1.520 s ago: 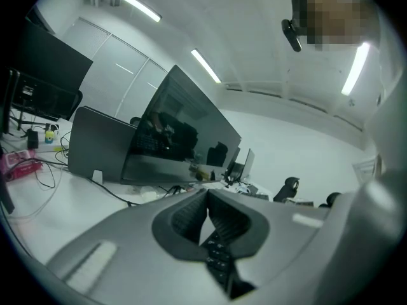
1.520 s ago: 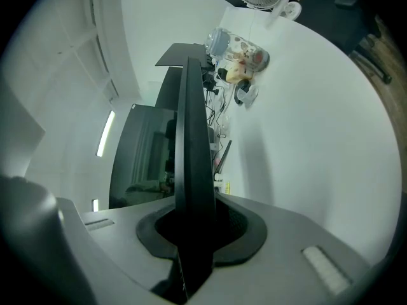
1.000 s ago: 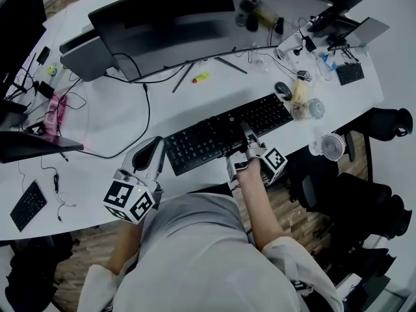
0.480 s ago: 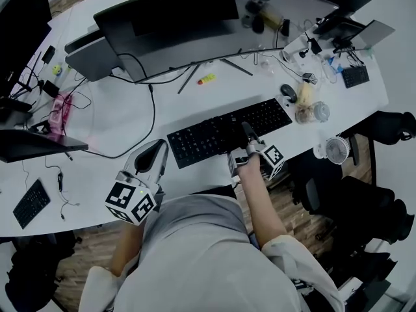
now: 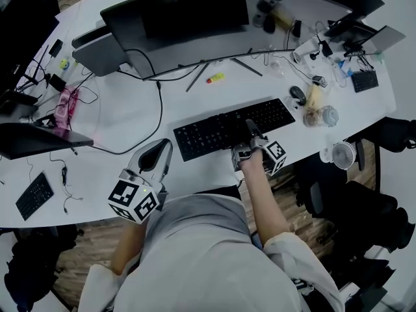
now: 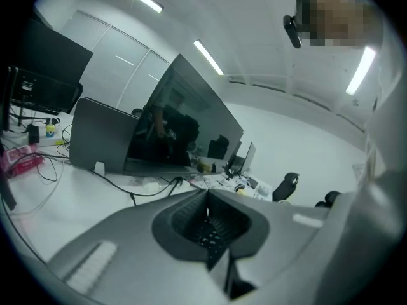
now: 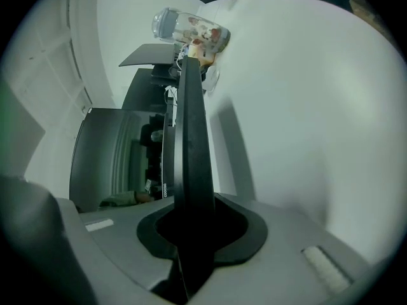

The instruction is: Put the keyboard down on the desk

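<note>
Lying at the far left of the white desk, a small black keypad sits beside loose cables. Next comes the left gripper, which hovers over bare desk near the front edge, just left of the keyboard and not touching it. In the left gripper view its fingers are pressed together with nothing between them. Behind it, a black cable runs across the desk toward the wide curved monitor, which stands along the back. A small yellow marker lies by the monitor's stand.

The long black keyboard lies across the middle of the desk in front of the monitor, angled with its right end farther back. The right gripper is clamped on its near edge, right of center. The right gripper view shows the thin black slab edge-on, pinched between the fingers. I cannot tell whether the keyboard rests fully flat on the desk or is slightly raised.

Farther right, a mouse and a clear jar sit just past the keyboard's end, and a small white fan stands at the desk's edge.
</note>
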`<action>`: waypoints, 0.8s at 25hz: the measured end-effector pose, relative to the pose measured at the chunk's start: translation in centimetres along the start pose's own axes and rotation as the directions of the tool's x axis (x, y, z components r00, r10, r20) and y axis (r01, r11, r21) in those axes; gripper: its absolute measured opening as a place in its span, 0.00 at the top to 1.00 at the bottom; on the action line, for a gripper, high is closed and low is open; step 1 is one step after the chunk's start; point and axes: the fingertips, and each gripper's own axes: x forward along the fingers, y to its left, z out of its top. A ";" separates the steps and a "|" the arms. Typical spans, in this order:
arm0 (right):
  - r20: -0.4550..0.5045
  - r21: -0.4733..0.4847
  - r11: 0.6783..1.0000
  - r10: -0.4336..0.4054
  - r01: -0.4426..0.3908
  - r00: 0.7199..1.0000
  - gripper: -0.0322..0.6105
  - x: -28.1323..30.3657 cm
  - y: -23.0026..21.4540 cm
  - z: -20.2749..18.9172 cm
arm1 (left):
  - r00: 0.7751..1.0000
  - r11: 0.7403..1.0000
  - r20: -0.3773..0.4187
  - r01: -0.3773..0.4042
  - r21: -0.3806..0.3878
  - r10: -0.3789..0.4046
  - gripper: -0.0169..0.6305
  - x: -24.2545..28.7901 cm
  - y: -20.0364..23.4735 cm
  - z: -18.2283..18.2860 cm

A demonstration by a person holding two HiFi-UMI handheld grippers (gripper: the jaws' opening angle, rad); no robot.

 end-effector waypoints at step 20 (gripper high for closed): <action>0.015 -0.037 0.997 -0.060 0.061 0.998 0.84 3.1 -0.9 0.8 | 0.999 1.000 -0.037 -0.011 0.006 0.012 0.97 1.1 0.6 -0.2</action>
